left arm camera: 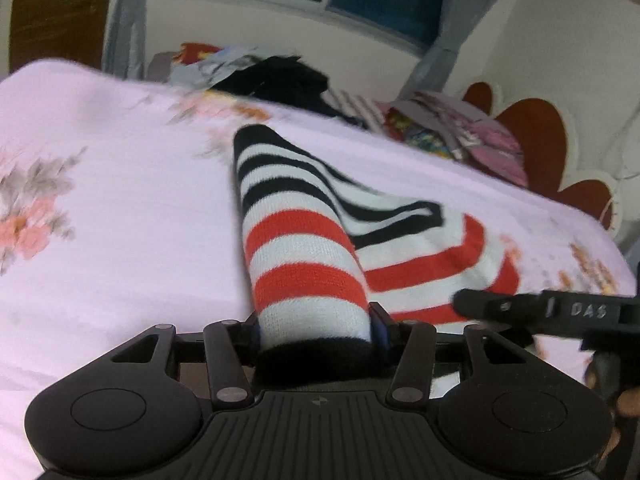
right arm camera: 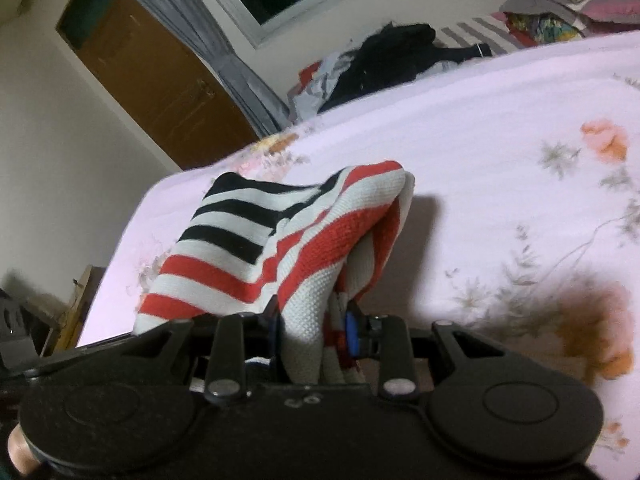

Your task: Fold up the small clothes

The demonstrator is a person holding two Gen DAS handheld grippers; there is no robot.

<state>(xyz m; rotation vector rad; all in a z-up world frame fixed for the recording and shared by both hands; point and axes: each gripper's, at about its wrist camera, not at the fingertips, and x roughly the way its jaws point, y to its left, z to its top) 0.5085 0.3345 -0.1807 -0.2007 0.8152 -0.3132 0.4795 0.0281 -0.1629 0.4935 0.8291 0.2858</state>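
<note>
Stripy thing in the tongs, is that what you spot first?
Yes. The striped garment, red, white and black, fills the middle of both views, pinched in the left tongs and the right tongs. Under it spreads the pink flowered bedsheet, with a pile of clothes at the far edge.

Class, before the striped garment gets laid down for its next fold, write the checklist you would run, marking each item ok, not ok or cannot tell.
1. Left gripper shut on the striped garment: ok.
2. Right gripper shut on it too: ok.
3. Garment flat, free of bunching: not ok, bunched at the right gripper.
4. Bedsheet bare beneath it: ok.
5. Clothes pile lies apart: ok.
6. Edges aligned: cannot tell.
</note>
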